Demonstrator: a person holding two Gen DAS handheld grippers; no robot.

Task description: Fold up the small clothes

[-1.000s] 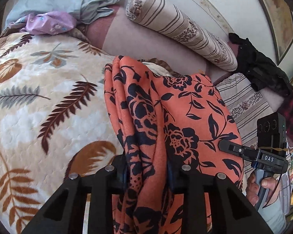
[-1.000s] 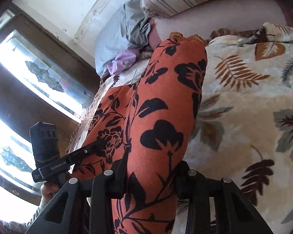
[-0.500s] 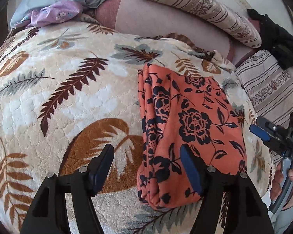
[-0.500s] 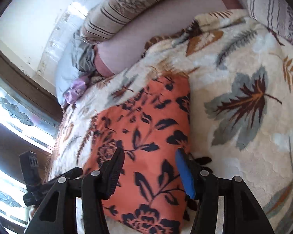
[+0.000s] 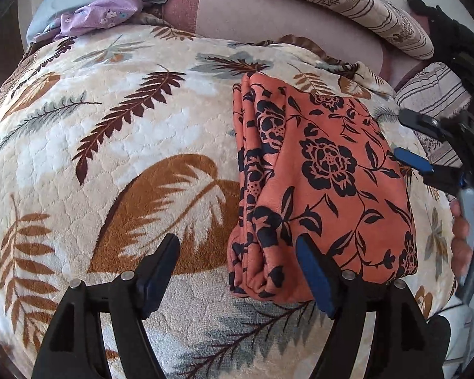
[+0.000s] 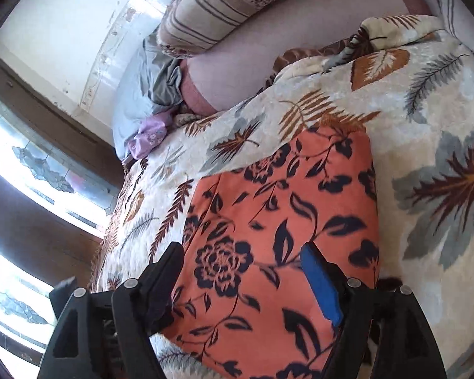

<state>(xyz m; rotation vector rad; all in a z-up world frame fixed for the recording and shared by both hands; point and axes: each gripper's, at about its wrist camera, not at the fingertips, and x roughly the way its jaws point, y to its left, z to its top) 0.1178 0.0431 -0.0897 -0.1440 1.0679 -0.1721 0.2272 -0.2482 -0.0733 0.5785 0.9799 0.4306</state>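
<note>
An orange garment with a dark floral print [image 5: 325, 183] lies folded flat on the leaf-patterned blanket [image 5: 110, 158]. My left gripper [image 5: 237, 268] is open and empty above the garment's near left corner, its blue pads apart. My right gripper [image 6: 243, 271] is open and empty, held over the same garment [image 6: 281, 227]. The right gripper also shows at the right edge of the left wrist view [image 5: 426, 145], beside the garment's right side.
A striped bolster pillow [image 5: 347, 3] lies along the back. A pale blue cloth and a lilac floral garment [image 5: 98, 15] sit at the far left corner. A dark garment [image 5: 452, 38] lies at the far right. A window [image 6: 22, 170] is at the left.
Both grippers were shut on the lifted orange garment. They lowered it onto the blanket, opened, and drew back; it now lies folded flat.
</note>
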